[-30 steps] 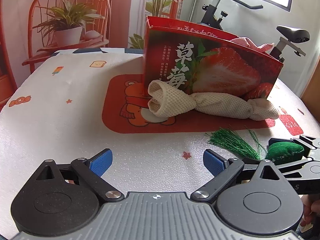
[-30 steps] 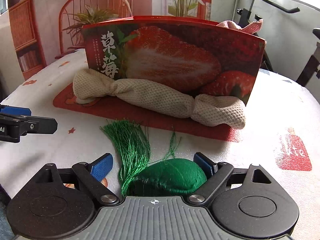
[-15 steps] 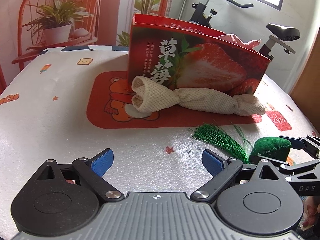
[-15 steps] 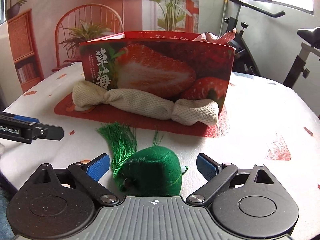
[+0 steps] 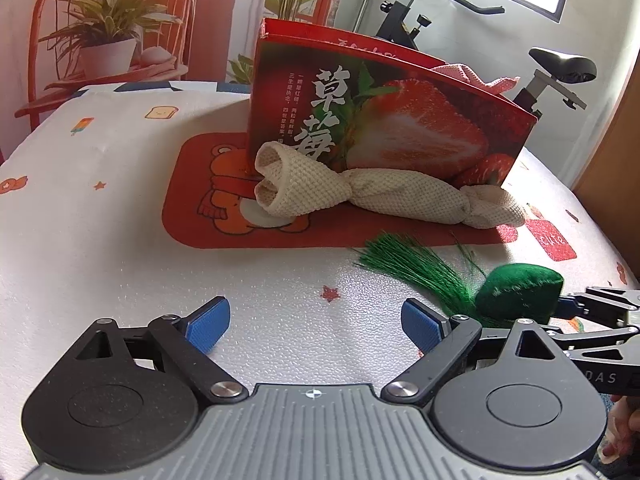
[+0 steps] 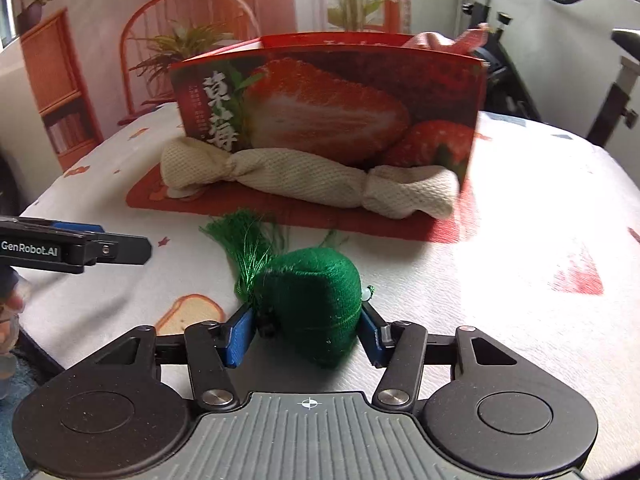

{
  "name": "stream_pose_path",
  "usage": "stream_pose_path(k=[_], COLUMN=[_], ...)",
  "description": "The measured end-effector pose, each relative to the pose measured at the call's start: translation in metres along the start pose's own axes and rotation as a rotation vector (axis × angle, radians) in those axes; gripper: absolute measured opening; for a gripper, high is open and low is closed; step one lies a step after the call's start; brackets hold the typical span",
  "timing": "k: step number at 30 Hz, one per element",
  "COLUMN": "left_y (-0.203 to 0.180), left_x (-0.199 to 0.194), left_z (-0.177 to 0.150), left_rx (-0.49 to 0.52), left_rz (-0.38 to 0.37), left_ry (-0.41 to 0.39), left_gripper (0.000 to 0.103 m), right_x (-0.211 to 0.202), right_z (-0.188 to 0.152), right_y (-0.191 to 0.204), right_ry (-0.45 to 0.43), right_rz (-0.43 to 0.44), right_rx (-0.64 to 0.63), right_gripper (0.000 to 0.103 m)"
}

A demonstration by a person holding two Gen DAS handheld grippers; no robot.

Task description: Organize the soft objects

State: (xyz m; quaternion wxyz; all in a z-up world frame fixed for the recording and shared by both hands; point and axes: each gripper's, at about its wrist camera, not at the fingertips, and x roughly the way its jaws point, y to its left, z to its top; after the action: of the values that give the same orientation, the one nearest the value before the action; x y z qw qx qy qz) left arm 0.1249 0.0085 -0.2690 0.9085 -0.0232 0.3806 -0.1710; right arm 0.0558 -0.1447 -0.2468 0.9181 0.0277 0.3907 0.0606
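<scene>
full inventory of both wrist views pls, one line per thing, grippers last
strawberry box: 1, red, stands on the mat, open at the top
pink cloth: 1, pink, sticks out of the box top
knotted mesh cloth: 1, cream, lies on the mat against the box front
green tasselled pouch: 1, green, on the table in front of the mat, tassel pointing toward the mat
bear mat: 1, red, under the box
table cover: 1, white with small prints
potted plant: 1, green in a white pot, on a red chair behind
exercise bike: 1, black, behind right
left gripper: 1, black with blue pads, open, empty
right gripper: 1, same make, just closed onto the pouch
</scene>
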Motion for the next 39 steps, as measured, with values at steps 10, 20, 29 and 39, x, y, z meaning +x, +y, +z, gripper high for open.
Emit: stream_pose_path(k=[10, 20, 29, 39], left_y=[0.004, 0.002, 0.002, -0.002], left_x=[0.0, 0.003, 0.002, 0.006], left_z=[0.0, 0.0, -0.001, -0.004], left_rx=[-0.019, -0.02, -0.021, 0.001], left_rz=[0.021, 0.021, 0.024, 0.033], left_ry=[0.004, 0.015, 0.012, 0.029], left_gripper=[0.093, 0.093, 0.092, 0.092], right_x=[0.033, 0.027, 0.013, 0.006], right_z=[0.021, 0.017, 0.004, 0.001], right_y=[0.027, 0.024, 0.008, 0.004], right_ry=[-0.011, -0.002, -0.005, -0.006], right_rz=[0.039, -0.001, -0.031, -0.057], right_rx=[-0.148, -0.121, -0.054, -0.055], right_gripper=[0.049, 0.074, 0.075, 0.046])
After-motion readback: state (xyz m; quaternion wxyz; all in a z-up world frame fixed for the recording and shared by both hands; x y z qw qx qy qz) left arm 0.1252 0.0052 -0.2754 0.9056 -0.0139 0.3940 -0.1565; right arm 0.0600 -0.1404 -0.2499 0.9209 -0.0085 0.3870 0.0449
